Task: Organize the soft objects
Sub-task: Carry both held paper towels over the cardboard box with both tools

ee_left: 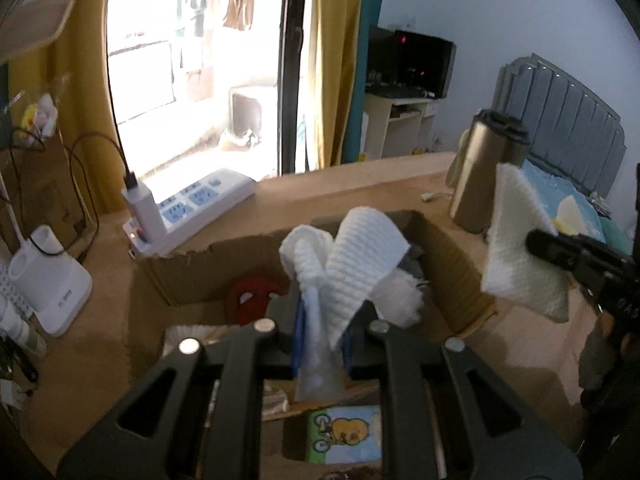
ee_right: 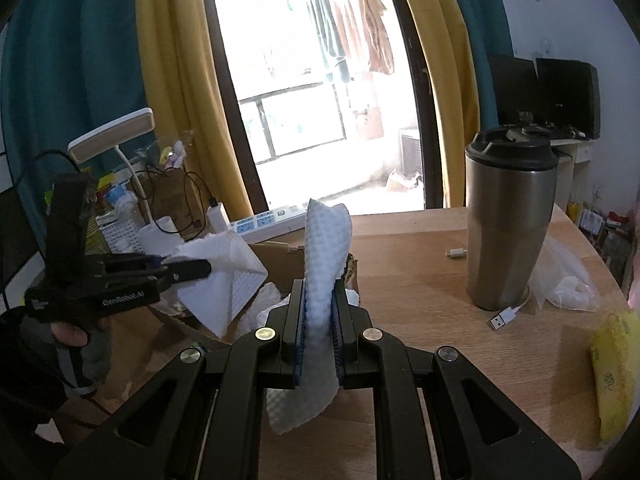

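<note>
Right wrist: white cloth (ee_right: 326, 256) upright, long axis vertical.

Tumbler (ee_right: 508, 224): steel, black lid, upright on the wooden table (ee_right: 420, 272).
USB cable (ee_right: 505, 317): white, plug lying just beside the tumbler's base.
Power strip (ee_left: 200, 204): white, at the table's far edge, a charger (ee_left: 142, 210) plugged in.
Lamp (ee_right: 116, 136): white, left of the strip.
Curtains (ee_right: 176, 80): yellow, flanking the glass door.
Monitor (ee_left: 420, 64): dark, on a far desk.
Bed (ee_left: 560, 128): grey headboard, right.
</note>
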The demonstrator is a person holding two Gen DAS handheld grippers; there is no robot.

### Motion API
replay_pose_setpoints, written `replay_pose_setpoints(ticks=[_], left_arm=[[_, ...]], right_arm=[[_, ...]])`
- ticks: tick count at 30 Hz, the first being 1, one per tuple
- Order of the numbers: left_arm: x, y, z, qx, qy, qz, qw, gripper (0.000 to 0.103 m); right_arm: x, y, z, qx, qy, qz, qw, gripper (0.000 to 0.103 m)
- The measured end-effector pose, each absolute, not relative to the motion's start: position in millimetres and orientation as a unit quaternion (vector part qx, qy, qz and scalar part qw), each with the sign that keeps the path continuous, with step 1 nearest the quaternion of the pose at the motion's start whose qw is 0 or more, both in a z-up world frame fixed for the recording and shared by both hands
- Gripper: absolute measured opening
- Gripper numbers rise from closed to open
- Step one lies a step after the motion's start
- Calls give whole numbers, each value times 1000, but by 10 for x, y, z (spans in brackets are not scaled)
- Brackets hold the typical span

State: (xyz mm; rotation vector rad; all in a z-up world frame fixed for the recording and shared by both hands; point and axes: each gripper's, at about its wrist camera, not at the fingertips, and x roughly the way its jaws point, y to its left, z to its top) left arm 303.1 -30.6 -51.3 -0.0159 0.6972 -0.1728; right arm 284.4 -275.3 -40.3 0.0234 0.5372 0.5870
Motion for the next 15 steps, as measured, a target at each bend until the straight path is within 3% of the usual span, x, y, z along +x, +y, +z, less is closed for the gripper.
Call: replay_pose_setpoints(ticks=[5, 6, 7, 9, 15], left_arm=[[3173, -213, -689, -29, 372, -68, 925, 30], [3190, -190, -703, -36, 375, -69, 924, 39], [3195, -174, -708, -40, 376, -71, 923, 55], [3188, -167, -706, -42, 377, -81, 922, 67], [3047, -168, -618, -40, 364, -111, 924, 67]], right_arm=[[2890, -2716, -411, 6, 266, 279, 923, 13], [2893, -2709, -406, 5, 266, 278, 923, 13], [2895, -2694, -399, 3, 266, 277, 923, 13], [2895, -2652, -383, 0, 266, 275, 924, 13], [2831, -2510, -315, -13, 262, 281, 923, 13]])
